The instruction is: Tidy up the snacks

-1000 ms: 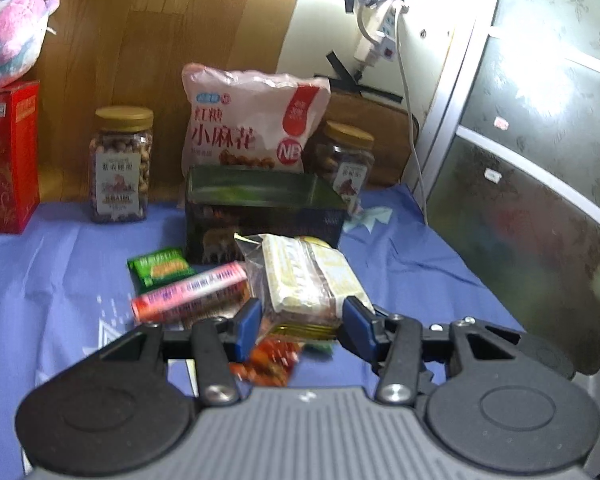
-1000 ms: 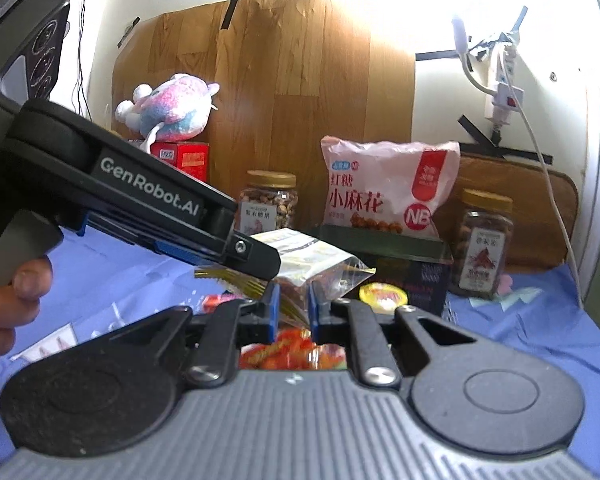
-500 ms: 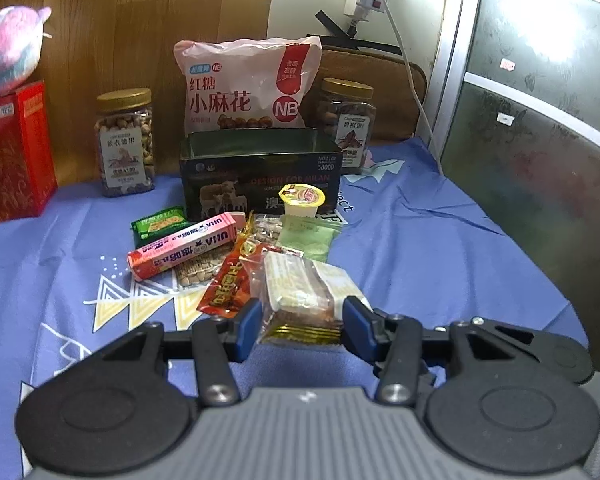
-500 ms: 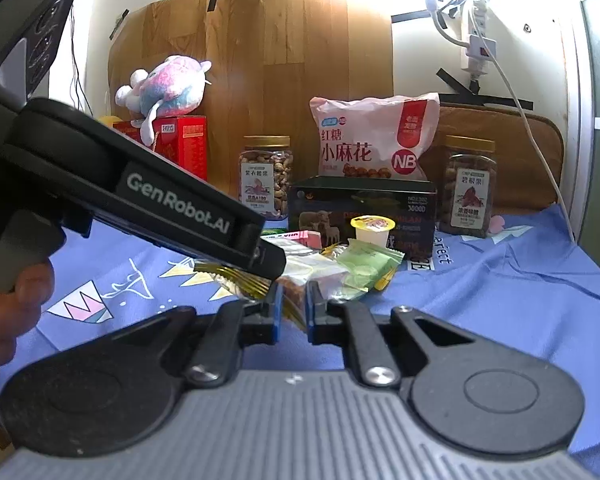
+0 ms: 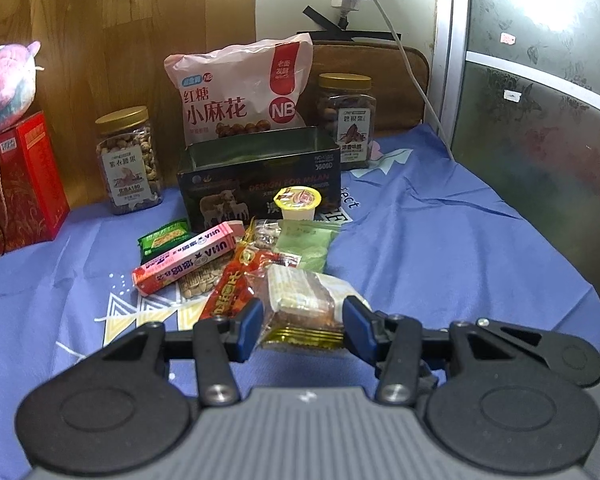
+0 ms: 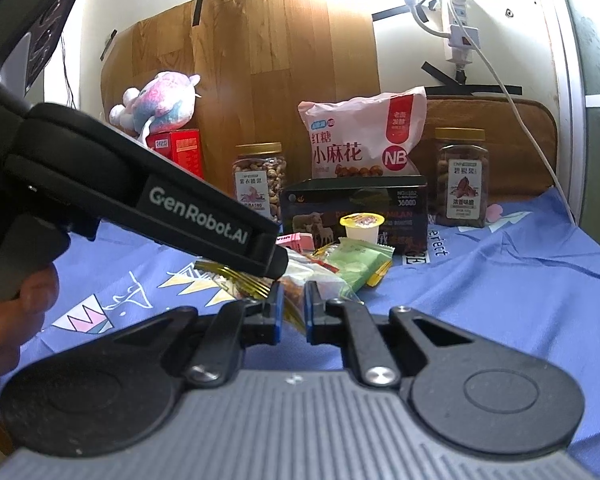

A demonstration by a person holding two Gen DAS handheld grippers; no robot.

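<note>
Left wrist view: a worktop under a blue cloth carries everything, with an open dark tin box as the landmark at its middle. Behind the tin leans a big pink snack bag; a nut jar stands to its left and a second jar to its right rear. Farther left sits a red carton with a plush toy on top. Touching the tin's front is a small jelly cup, and nearer lies a loose pile: a pink candy box, a green packet, a red wrapper. The left gripper holds a clear cake packet across its width, in front of the pile. In the right wrist view, the right gripper has its jaws nearly together, pinching the same packet's edge.
</note>
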